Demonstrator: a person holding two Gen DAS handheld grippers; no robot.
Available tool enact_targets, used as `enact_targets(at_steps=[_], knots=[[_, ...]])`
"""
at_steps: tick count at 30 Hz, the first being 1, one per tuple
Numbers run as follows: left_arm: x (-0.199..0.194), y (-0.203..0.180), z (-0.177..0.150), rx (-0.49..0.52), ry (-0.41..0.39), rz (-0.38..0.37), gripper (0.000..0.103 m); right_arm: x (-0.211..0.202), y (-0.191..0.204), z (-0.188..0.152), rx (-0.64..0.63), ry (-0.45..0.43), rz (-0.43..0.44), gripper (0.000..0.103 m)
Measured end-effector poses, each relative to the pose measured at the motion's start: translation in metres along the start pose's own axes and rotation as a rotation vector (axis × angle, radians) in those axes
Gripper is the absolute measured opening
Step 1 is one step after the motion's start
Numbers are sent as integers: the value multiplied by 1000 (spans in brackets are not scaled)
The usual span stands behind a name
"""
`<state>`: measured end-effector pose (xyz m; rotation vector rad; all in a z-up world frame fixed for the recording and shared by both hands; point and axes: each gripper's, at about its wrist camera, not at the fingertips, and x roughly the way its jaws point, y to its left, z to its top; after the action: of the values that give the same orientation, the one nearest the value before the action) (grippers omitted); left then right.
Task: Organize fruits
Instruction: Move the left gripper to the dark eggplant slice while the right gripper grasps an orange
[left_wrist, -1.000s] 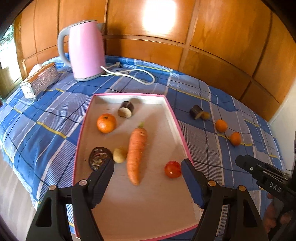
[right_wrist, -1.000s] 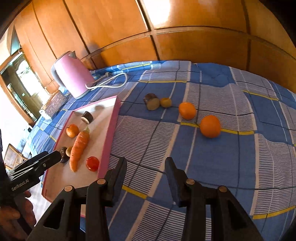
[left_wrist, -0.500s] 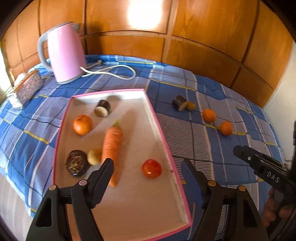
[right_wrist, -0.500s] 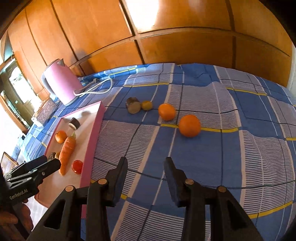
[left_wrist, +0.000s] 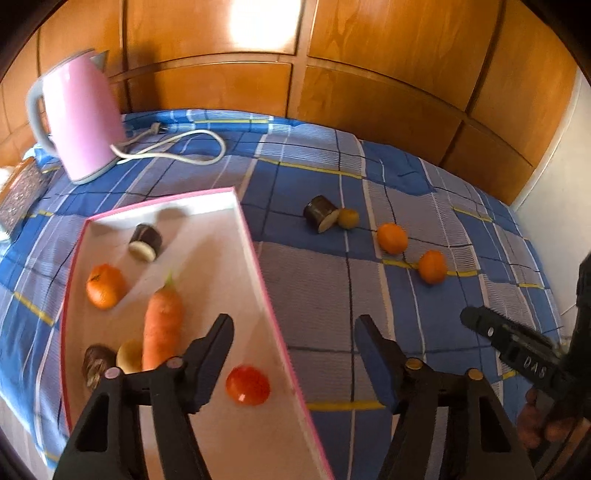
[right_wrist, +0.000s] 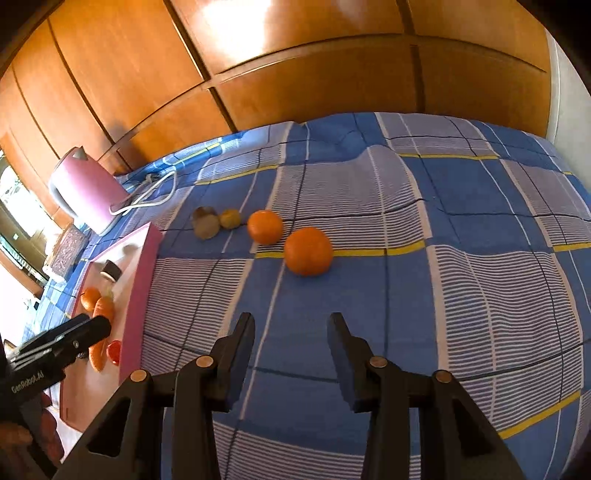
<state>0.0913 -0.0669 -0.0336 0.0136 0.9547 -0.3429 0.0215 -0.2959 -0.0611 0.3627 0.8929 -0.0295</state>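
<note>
In the left wrist view, a pink kettle (left_wrist: 79, 118) stands at about ten o'clock on the blue checked cloth (left_wrist: 317, 280), its white cord (left_wrist: 177, 147) trailing toward twelve o'clock. Below it, at about eight o'clock, lies a pink-rimmed tray (left_wrist: 255, 254) that holds a dark cut piece (left_wrist: 144, 243), an orange (left_wrist: 105, 286), a carrot (left_wrist: 162, 325), a small pale fruit (left_wrist: 129, 356), a dark round fruit (left_wrist: 95, 363) and a tomato (left_wrist: 247, 384). The left gripper (left_wrist: 293, 350) sits at six o'clock, straddling the tray's right rim; its jaws are closing with nothing between them. On the cloth to the right of the tray, from about one to three o'clock, lie a second dark cut piece (left_wrist: 320, 214), touching a small yellow-green fruit (left_wrist: 348, 218), then two oranges, the nearer to the tray (left_wrist: 392, 238) and the farther (left_wrist: 432, 266), close together but apart. The right gripper (left_wrist: 480, 326) enters at four o'clock; in its own view (right_wrist: 291, 354) its jaws stand parted and empty over bare cloth, with the larger-looking orange (right_wrist: 308, 251) just above twelve o'clock of the fingertips and well short of them. Judgement: the task is partly done, and the step in hand appears to be the reach toward the loose fruit. The next move likely calls for the right gripper to open wider than the orange, advance until the fruit sits between the pads, then close gently, since a round fruit on soft cloth may roll away.
</note>
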Motion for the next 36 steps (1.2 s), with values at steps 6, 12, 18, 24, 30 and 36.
enact_targets(at_steps=[6, 12, 18, 24, 30, 36], knots=[[29, -4, 30, -28, 36, -40, 56, 4, 1, 4, -25, 4, 6, 41], [55, -9, 59, -72, 62, -58, 56, 7, 8, 16, -98, -17, -2, 41], [78, -11, 85, -129, 54, -73, 57, 16, 17, 33, -170, -31, 10, 41], [107, -5, 102, -202, 70, -78, 63, 35, 27, 57, -259, -40, 15, 42], [132, 1, 106, -251, 102, -107, 65, 74, 37, 75, -339, 8, 0, 42], [139, -3, 111, -221, 71, -76, 66, 106, 38, 79, -348, 77, 20, 42]])
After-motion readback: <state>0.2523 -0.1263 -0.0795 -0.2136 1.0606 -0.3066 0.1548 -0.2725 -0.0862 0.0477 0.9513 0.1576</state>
